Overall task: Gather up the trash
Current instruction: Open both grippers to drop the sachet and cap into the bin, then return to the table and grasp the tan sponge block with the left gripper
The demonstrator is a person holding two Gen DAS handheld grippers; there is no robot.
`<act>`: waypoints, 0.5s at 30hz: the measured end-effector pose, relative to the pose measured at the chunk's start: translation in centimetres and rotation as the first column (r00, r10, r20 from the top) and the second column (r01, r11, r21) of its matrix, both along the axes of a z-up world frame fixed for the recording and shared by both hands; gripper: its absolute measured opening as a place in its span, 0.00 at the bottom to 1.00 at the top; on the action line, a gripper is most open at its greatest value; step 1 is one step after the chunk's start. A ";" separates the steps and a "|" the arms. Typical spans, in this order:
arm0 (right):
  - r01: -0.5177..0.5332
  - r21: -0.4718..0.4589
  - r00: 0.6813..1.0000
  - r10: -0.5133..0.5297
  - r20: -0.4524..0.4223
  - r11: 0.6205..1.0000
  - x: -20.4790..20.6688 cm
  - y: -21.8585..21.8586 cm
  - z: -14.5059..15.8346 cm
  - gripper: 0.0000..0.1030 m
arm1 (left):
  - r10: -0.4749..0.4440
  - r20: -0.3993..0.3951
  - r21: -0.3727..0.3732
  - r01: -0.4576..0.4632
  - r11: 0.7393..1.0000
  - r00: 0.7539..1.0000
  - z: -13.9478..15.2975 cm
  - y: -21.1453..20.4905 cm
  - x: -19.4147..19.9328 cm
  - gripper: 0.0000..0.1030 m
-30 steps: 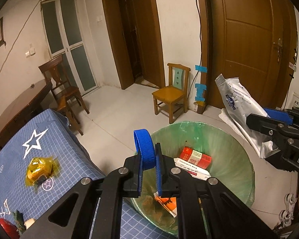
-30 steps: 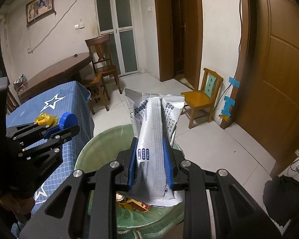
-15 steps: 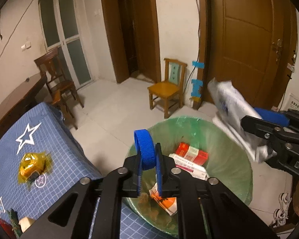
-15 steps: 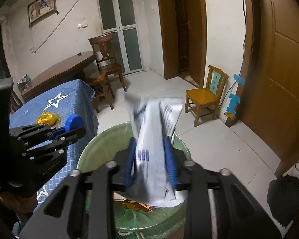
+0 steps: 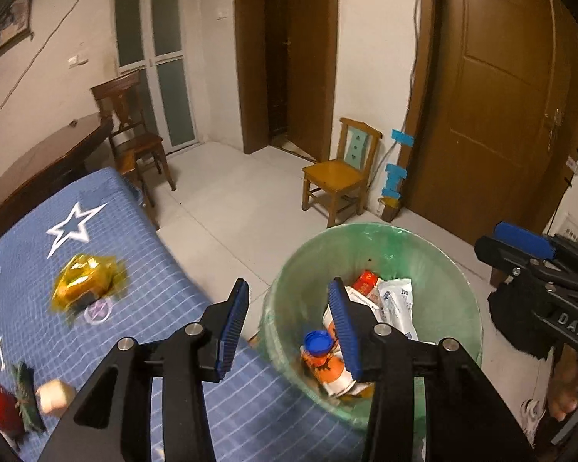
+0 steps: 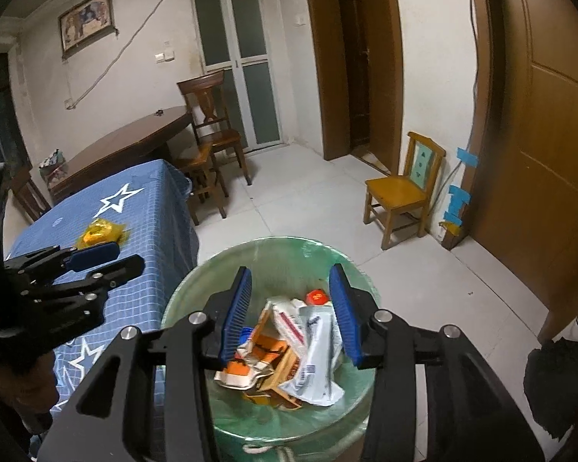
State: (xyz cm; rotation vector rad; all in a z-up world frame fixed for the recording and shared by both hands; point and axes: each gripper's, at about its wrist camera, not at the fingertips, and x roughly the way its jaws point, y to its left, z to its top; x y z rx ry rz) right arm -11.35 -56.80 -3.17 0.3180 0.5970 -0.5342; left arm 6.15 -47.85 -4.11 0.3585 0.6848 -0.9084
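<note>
Over the green-lined bin [image 6: 196, 288], left gripper [image 5: 289, 327] jaws just opened empty; right gripper [image 6: 289, 310] jaws released.

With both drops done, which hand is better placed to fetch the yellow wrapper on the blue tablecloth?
Left. The left gripper, jaws open and empty, sits at the tablecloth edge near the yellow wrapper; the right gripper hangs over the bin.

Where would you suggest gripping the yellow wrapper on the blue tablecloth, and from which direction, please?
Probably from above, pinching the crumpled raised middle of the yellow wrapper. It lies low on the blue tablecloth, with thin edges flat on the cloth, so a side approach would likely slide under or past. The left gripper, open and empty, is nearer.
</note>
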 end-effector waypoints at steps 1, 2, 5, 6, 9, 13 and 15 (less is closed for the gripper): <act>-0.009 -0.002 1.000 0.009 0.004 1.000 0.3 0.5 0.1 0.39 | 0.015 0.002 -0.010 -0.015 1.000 1.000 0.3 1.0 0.2 0.44; -0.018 -0.003 1.000 0.018 0.008 1.000 0.4 0.8 0.2 0.39 | 0.034 0.003 -0.023 -0.034 0.999 0.999 0.7 2.1 0.3 0.44; -0.059 -0.006 0.998 0.059 0.026 0.998 1.3 2.4 0.5 0.39 | 0.097 -0.006 -0.066 -0.098 0.993 0.995 1.8 5.5 1.0 0.45; -0.074 -0.008 0.997 0.074 0.032 0.997 1.6 2.9 0.7 0.39 | 0.126 0.006 -0.079 -0.125 0.989 0.992 2.3 7.3 1.3 0.47; -0.140 -0.013 0.988 0.141 0.056 0.990 2.6 5.0 1.1 0.39 | 0.217 0.043 -0.106 -0.212 0.972 0.975 3.5 12.7 2.1 0.52; -0.298 -0.001 0.951 0.297 0.088 0.955 5.1 9.8 1.6 0.39 | 0.383 0.033 -0.122 -0.377 0.918 0.923 4.3 22.5 4.8 0.56; -0.396 -0.012 0.913 0.396 0.097 0.918 6.4 13.0 1.9 0.39 | 0.480 0.024 -0.113 -0.475 0.873 0.877 4.4 27.8 6.9 0.58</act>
